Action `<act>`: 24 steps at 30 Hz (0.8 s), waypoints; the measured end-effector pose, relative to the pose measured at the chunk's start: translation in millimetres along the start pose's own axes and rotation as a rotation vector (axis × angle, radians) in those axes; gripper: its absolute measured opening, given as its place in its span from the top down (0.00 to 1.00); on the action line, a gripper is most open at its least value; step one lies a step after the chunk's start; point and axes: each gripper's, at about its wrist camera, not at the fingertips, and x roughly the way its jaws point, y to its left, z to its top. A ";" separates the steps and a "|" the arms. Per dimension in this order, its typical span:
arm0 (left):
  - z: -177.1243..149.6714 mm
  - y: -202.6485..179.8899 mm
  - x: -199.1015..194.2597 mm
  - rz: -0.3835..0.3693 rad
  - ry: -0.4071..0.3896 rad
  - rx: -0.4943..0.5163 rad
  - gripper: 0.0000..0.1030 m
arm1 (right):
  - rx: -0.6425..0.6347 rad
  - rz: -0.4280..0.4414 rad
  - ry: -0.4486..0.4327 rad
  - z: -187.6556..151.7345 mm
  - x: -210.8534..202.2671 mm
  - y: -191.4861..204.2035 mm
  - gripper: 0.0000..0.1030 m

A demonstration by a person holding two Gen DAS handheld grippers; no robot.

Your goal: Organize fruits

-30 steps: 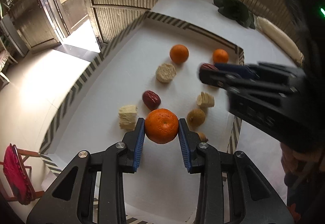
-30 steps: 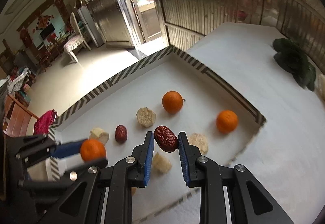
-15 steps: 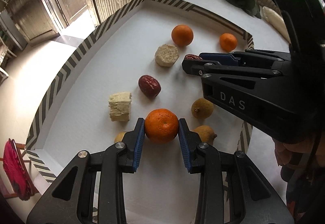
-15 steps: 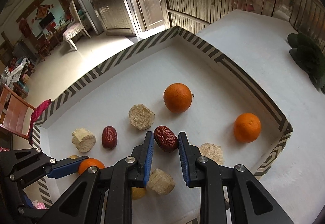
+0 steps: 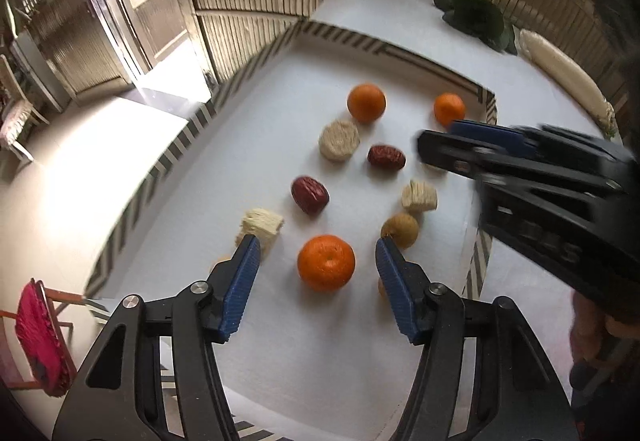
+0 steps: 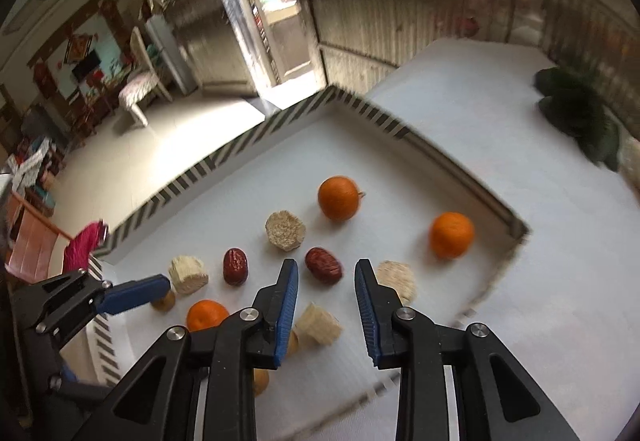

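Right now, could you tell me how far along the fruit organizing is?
Done: a tangerine and a red date lie released inside the striped tray. In hand: nothing; the left gripper and right gripper have just been opening, pads clear. Left: the fruits look scattered, not yet grouped.

Far half of the tray floor (image 5: 280,97) is bare, easy pass along the striped wall (image 5: 344,39). Middle is crowded: two dates (image 5: 310,195) (image 5: 386,157), pale chunks (image 5: 339,140), brown fruits (image 5: 400,229) near the right wall. Mandarin (image 5: 326,262) sits between the left gripper (image 5: 316,265) pads, gaps both sides. Right gripper (image 5: 424,149) blocks the right side. Near floor strip is bare.
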 end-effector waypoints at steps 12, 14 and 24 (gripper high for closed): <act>8.1 -7.3 -40.6 0.020 -0.152 0.007 0.41 | 0.114 -0.089 -0.139 -27.3 -66.3 -11.3 0.56; 8.2 -9.2 -43.2 0.014 -0.159 0.009 0.41 | 0.108 -0.097 -0.143 -29.4 -69.5 -10.5 0.56; 6.1 -12.8 -54.6 0.042 -0.194 -0.005 0.41 | 0.101 -0.103 -0.137 -42.5 -78.9 -14.7 0.56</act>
